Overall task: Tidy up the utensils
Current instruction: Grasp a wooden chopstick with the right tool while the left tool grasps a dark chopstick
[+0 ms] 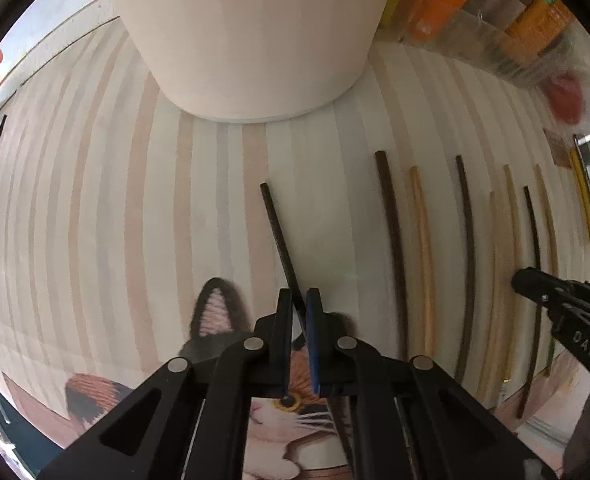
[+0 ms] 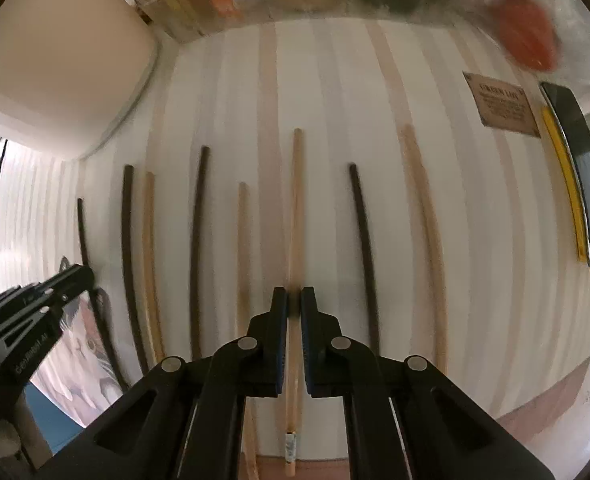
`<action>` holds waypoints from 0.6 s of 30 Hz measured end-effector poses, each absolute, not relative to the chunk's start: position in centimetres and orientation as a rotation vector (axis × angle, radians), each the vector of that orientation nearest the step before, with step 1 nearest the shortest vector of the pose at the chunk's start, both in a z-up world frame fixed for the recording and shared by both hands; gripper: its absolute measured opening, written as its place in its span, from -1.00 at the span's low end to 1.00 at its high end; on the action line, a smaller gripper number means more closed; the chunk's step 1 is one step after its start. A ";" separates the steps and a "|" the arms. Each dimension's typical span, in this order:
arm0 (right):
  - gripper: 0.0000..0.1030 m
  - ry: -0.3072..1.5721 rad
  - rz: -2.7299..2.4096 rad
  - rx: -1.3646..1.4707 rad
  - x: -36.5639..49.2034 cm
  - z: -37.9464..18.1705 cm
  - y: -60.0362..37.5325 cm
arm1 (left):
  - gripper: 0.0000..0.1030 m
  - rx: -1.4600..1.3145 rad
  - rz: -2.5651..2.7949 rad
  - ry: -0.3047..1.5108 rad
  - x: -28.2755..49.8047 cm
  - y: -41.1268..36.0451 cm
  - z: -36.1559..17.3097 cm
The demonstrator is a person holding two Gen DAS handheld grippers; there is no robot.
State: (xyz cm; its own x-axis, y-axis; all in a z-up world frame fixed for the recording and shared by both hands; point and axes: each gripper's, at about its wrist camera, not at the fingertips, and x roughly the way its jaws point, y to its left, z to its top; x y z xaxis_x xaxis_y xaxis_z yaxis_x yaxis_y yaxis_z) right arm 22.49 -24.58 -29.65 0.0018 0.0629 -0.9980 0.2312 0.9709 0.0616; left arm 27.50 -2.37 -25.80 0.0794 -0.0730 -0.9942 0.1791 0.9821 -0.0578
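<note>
Several dark and light wooden chopsticks lie side by side on a striped mat [image 1: 95, 208]. My left gripper [image 1: 299, 300] is shut on a dark chopstick [image 1: 277, 232], which points up toward a white cylindrical holder [image 1: 251, 40]. My right gripper [image 2: 294, 300] is shut on a light wooden chopstick [image 2: 295, 216] that runs between its pads down past the mat's near edge. The right gripper also shows in the left wrist view [image 1: 535, 284] over the chopsticks at the right. The left gripper shows at the left of the right wrist view [image 2: 71, 280].
The white holder also shows in the right wrist view [image 2: 55, 60] at the far left. Clear boxes with orange and yellow packets [image 1: 475, 8] line the back. A dark tablet with a yellow edge [image 2: 583, 184] lies right of the mat. A cat picture [image 1: 287, 420] lies under the near edge.
</note>
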 end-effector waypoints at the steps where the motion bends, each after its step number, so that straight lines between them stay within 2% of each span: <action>1: -0.87 1.574 -0.132 0.228 22.2 -29.7 -24.8 | -0.93 0.096 -0.188 1.482 27.3 -2.0 -25.5; 11: -0.87 1.667 -0.104 0.243 18.5 -30.2 -26.9 | -0.93 0.135 -0.238 1.521 26.0 1.3 -25.7; 18: -0.85 1.716 -0.133 0.266 20.9 -30.9 -28.4 | -0.86 -0.128 -0.211 1.668 27.0 5.6 -26.5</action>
State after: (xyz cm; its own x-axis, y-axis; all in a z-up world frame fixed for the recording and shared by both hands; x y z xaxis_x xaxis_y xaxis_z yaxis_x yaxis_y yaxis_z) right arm 20.93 -28.36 -30.88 -0.1425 0.1005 -0.9847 0.2510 0.9660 0.0623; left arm 27.02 5.56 -26.50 -0.1087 -0.2078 -0.9721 0.0404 0.9762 -0.2132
